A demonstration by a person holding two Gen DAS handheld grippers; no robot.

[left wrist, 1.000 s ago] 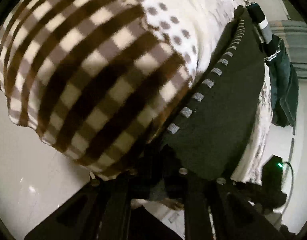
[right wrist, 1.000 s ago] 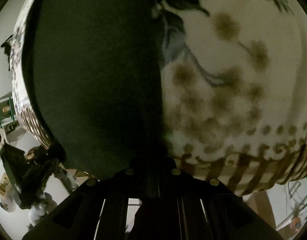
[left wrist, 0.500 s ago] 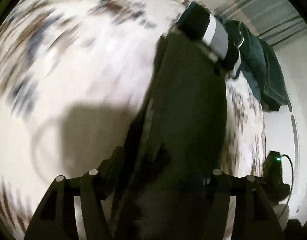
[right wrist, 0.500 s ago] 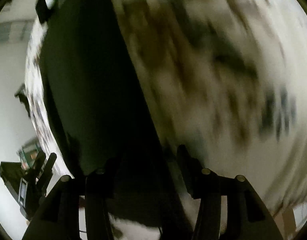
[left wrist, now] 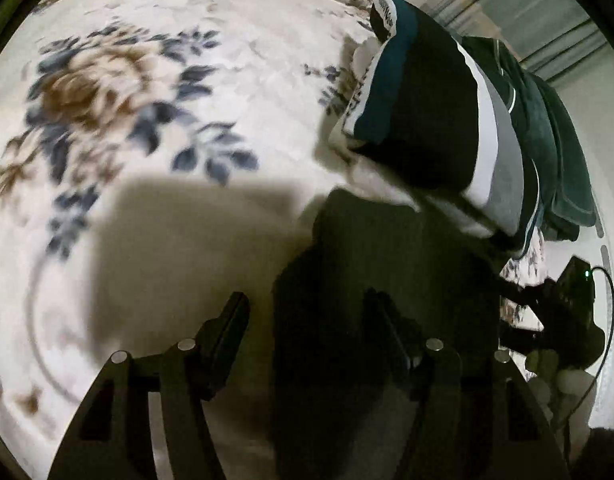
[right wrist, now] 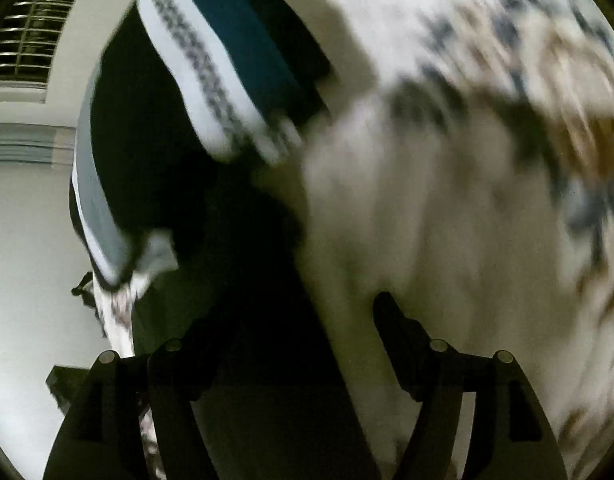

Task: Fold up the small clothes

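Observation:
A dark green garment (left wrist: 379,280) lies on the floral bedspread (left wrist: 167,80). Its striped end, teal, white and grey (left wrist: 427,112), is folded over on top. My left gripper (left wrist: 307,312) is open, and the dark cloth lies between and under its fingers. In the right wrist view the same garment (right wrist: 167,160) fills the left side, with its striped band (right wrist: 219,60) up top. My right gripper (right wrist: 291,316) is open over the garment's edge, with the left finger over dark cloth and the right finger over the bedspread (right wrist: 467,160).
More dark green clothes (left wrist: 555,140) are piled at the far right on the bed. A black device with a green light (left wrist: 575,292) and cable sits by the bed's right edge. A white wall and window grille (right wrist: 23,40) show at the left.
Both grippers were shut on the dark garment a second ago. They have opened and let it go, and the views have swung over the bedspread. The striped end now lies folded over.

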